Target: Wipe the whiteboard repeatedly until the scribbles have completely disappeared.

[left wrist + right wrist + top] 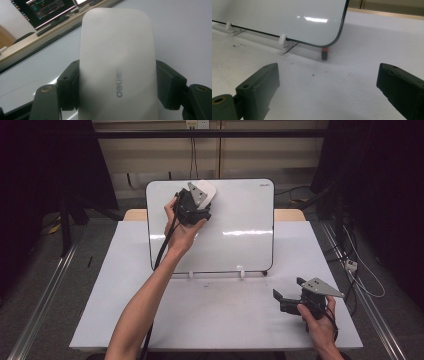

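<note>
The left gripper [200,202] clamps a white eraser [117,65] between its jaws, held against the whiteboard [240,235] near its upper left corner. The eraser's lower end is cut off in the left gripper view. The right gripper [289,296] hovers near the desk's [220,315] front right corner, jaws wide and empty. A small dark object [324,53] under the whiteboard's corner is unclear.

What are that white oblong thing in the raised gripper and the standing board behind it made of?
The white eraser looks like matte moulded plastic: smooth, rounded edges, printed grey logo. The whiteboard seems glossy coated sheet, judging by the bright light reflections, with a thin dark rim; its core cannot be told.
</note>
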Available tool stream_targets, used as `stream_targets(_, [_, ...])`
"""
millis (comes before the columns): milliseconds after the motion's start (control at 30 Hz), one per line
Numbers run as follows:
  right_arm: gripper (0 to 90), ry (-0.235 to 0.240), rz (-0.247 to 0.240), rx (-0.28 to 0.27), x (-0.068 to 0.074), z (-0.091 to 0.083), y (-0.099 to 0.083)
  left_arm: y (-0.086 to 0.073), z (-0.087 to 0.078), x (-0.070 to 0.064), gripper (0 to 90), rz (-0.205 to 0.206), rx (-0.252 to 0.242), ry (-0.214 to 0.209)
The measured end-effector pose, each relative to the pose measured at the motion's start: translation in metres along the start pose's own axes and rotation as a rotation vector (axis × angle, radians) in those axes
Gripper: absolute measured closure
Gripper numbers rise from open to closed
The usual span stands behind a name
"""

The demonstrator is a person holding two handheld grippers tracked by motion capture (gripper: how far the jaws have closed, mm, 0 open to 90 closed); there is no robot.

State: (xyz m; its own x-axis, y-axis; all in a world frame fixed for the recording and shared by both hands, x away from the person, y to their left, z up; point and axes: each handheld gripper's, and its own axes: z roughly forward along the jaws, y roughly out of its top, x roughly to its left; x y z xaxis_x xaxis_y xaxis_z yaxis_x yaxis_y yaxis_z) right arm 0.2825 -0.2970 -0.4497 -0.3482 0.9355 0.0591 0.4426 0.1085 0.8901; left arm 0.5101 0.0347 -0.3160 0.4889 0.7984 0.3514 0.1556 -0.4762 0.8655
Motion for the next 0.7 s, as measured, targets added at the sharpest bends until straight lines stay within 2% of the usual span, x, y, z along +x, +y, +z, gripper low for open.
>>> stream_targets(133, [4.9, -0.002, -0.003, 0.0, 0.0, 0.001, 0.0, -0.007, -0.005, 0.008, 31.0, -0.054, 0.005, 0.025])
stream_targets(333, [4.8, -0.004, -0.001, -0.001, 0.0, 0.0, 0.0, -0.016, -0.011, 0.018, 31.0, -0.063, 0.009, 0.037])
stream_targets(433, [4.9, -0.005, -0.001, 0.0, 0.0, 0.0, -0.001, -0.022, -0.014, 0.022, 31.0, -0.085, 0.007, 0.044])
stream_targets(533, [4.9, -0.005, -0.003, 0.0, 0.0, 0.0, 0.0, -0.022, -0.016, 0.022, 31.1, -0.08, 0.003, 0.037])
stream_targets(633, [4.9, -0.006, -0.006, -0.002, 0.001, 0.0, 0.0, -0.023, -0.018, 0.024, 31.1, -0.079, -0.015, 0.013])
stream_targets(700, [4.9, -0.006, -0.007, -0.002, 0.001, 0.0, 0.0, -0.026, -0.019, 0.027, 31.1, -0.108, -0.02, -0.017])
